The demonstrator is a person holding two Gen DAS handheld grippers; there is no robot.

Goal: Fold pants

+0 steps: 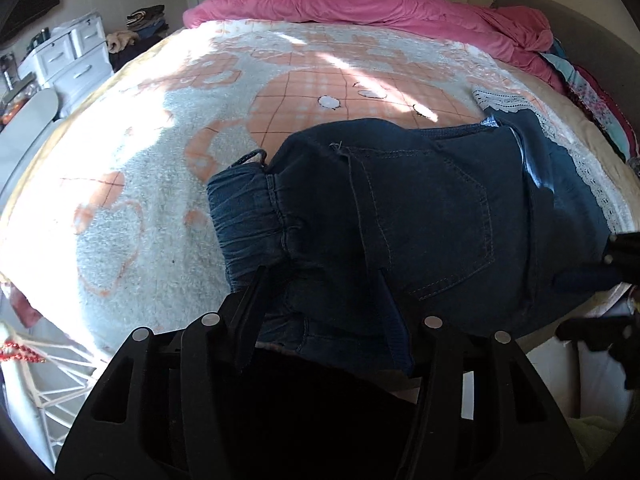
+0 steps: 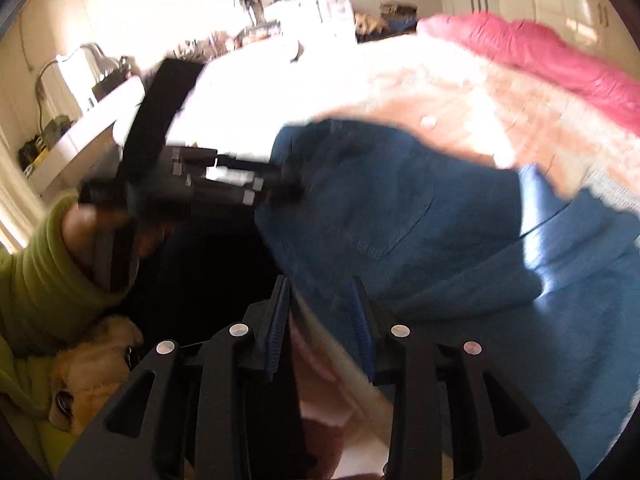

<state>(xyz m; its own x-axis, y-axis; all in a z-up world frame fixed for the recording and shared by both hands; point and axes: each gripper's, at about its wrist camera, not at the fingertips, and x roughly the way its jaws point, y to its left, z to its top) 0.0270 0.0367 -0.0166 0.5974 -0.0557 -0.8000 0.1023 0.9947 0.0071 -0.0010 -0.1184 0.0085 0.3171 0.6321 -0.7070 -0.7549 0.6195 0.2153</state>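
Observation:
Dark blue denim pants [image 1: 420,216] lie folded on the bed, waistband to the left, back pocket up. My left gripper [image 1: 320,276] holds the near waistband edge, with denim bunched between its fingers. In the right wrist view the pants [image 2: 400,208] fill the middle, blurred. My right gripper [image 2: 322,280] stands open at the pants' near edge, fabric between its fingers but no clamp visible. The left gripper [image 2: 288,190] shows there at the pants' left edge, held by a hand in a green sleeve.
The bed has a white and orange patterned blanket [image 1: 160,160] and a pink duvet [image 1: 360,0] bunched at the far end. A white drawer unit [image 1: 68,56] stands left of the bed. A stuffed toy [image 2: 96,360] lies low at the left.

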